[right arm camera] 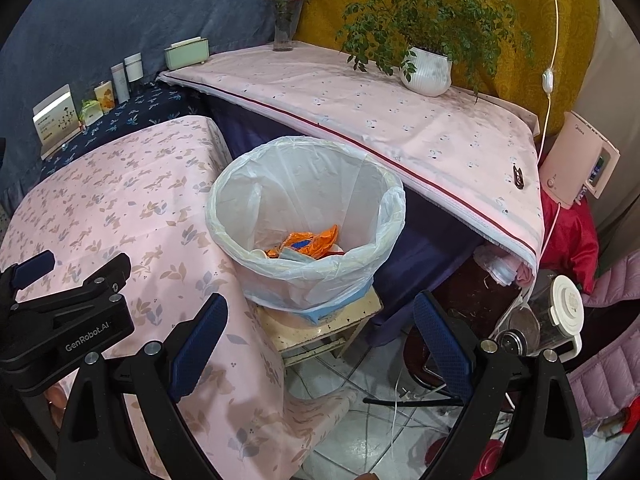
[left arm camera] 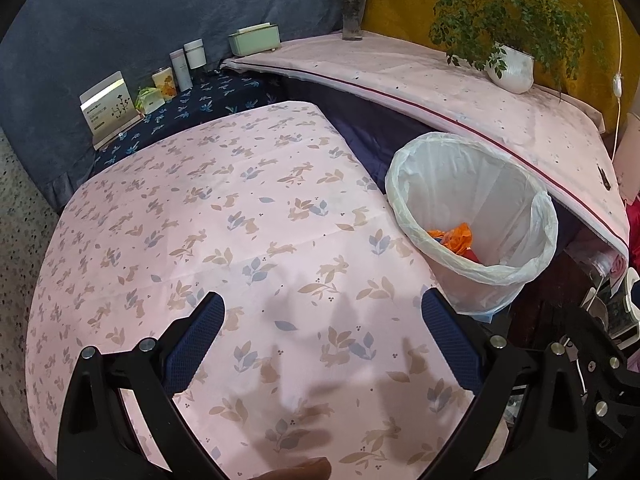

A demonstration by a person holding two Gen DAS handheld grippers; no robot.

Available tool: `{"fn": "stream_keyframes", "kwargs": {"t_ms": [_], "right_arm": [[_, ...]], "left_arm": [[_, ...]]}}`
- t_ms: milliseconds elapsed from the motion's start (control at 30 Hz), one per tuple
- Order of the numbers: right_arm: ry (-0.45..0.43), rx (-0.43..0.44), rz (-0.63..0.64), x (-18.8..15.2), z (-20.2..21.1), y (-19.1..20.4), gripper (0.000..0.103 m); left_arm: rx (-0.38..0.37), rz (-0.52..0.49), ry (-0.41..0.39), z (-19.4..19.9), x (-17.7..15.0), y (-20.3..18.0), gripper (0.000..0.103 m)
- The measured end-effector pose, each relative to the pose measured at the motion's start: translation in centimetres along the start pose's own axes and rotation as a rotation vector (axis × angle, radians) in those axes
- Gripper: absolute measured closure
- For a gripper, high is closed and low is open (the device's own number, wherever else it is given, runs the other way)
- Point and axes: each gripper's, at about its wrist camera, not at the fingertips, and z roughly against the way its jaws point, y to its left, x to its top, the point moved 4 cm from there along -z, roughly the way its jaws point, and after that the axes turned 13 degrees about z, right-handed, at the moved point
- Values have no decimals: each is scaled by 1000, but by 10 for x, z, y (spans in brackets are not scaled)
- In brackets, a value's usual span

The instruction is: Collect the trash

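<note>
The left gripper point(left arm camera: 322, 316) and the right gripper point(right arm camera: 320, 316) both have jaws spread wide, holding nothing. The orange crumpled trash point(right arm camera: 308, 242) lies inside the round bin point(right arm camera: 304, 184) with thin white plastic liner, beside the tabletop's point(left arm camera: 240, 220) right edge. The left gripper's body reads "GenRobot.AI".

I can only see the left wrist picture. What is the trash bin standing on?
Observer: The trash bin stands on a small cream stool beside the table.
Operator: What's the floor like?
Observer: Pale tiled floor, with cables across it.
Operator: Is the other hand-held gripper holding anything?
Observer: No. The right hand-held gripper is open and empty, aimed below the bin.
Operator: What's past the shelf's right end?
Observer: A pink appliance.
</note>
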Motion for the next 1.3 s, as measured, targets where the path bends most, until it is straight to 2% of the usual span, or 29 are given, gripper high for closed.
{"fn": "stream_keyframes", "kwargs": {"t_ms": [333,1300], "right_arm": [[-1,3,0,0,4,1,13],[-3,6,-12,-1,3,-1,13]], "left_arm": [[21,13,14,4,1,2,8],[20,10,27,14,-1,0,8]]}}
